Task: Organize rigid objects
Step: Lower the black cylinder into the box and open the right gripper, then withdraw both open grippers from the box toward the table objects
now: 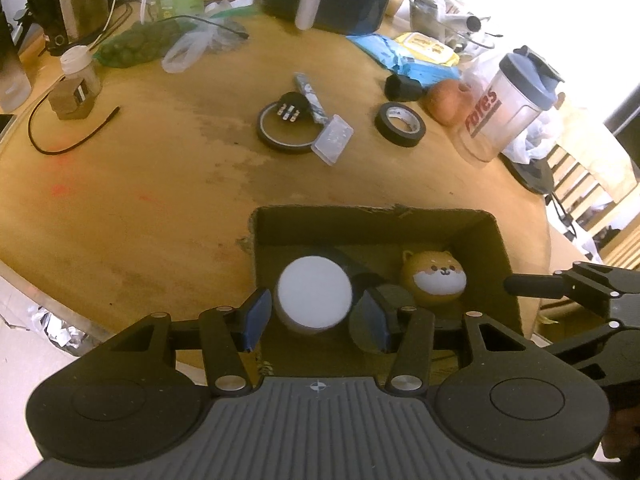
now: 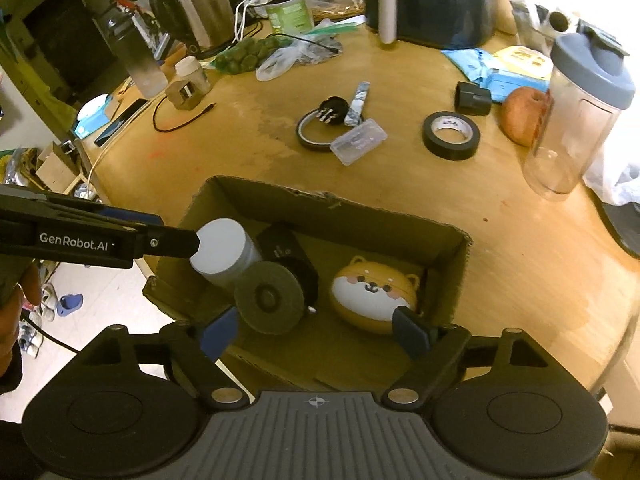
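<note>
I'm holding my left tongs [image 1: 316, 320] clamped on a white-lidded jar [image 1: 314, 294], low center of the left view, hanging it just inside the near-left corner of the cardboard box [image 1: 372, 224]. The pads are pressing both sides of the jar below its lid. My right tongs [image 2: 320, 330] are standing wide apart over the box w/ nothing between them; a gray disc [image 2: 269, 298] and a dog-face case [image 2: 374, 300] are lying just beyond the pads, lower middle of the right view. A black block [image 2: 282, 246] is sitting behind the disc, beside the jar.

Handling, as I'm judging it: the jar is looking stiff, smooth plastic, prob light, so it could be slipping if I'm squeezing only the rounded edge; taking it across the straight wall is safer. The dog case is glossy and domed, so I'd be gripping across its widest sides, not the top.

Still out on the surface, mid-frame in both views: a thin tape ring [image 2: 320, 132], a clear plastic case [image 2: 359, 141] and a black tape roll [image 2: 451, 135]. The roll is rigid and easy to pinch through its wall.
</note>
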The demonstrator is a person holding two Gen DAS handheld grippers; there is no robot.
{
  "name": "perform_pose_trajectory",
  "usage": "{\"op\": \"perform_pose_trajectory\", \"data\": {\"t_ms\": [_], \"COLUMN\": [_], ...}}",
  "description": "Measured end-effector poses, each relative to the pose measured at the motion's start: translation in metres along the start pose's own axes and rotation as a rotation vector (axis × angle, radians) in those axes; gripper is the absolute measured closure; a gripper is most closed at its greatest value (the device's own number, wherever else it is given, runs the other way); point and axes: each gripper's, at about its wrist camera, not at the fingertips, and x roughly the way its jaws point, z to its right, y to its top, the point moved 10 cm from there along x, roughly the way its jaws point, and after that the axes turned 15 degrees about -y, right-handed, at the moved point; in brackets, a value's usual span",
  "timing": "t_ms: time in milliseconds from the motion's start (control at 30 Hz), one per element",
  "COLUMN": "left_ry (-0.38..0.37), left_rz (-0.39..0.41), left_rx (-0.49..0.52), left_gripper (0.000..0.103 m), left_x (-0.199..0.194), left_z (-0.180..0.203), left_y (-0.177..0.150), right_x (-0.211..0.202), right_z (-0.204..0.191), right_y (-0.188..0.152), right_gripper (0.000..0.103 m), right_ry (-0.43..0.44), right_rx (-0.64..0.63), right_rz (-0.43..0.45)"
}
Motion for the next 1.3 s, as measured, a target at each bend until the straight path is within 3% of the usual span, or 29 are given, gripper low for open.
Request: {"op": "perform_pose_trajectory", "data": {"t_ms": [200,633,967,1300], "left_ry": [-0.007,-0.013,-0.016,-0.024], "left_rz": [0.002,0.009,0.015,-0.004], "left_rx": [0.025,0.068,0.082,0.087], "left_gripper": [0.053,0.053,0.053,0.053], "left_x": [0.001,0.003,0.006,0.014], "left_z": [0.008,0.009,-0.005,-0.012], "left_y": [0.002,0.018,0.038,0.041], "right_x": [-0.002,0.008,0.020,0.027], "right_z": [0.010,0.031,0.054,0.075], "right_y": [0.000,0.016,0.032,0.032], "right_gripper": [0.005,0.005,0.000,0.000], "right_ry": [-0.011,-0.097,-0.233,-0.314], "right_rx": [0.035,0.116,0.198,0.241], "right_rz": [0.011,0.022,0.012,0.007]}}
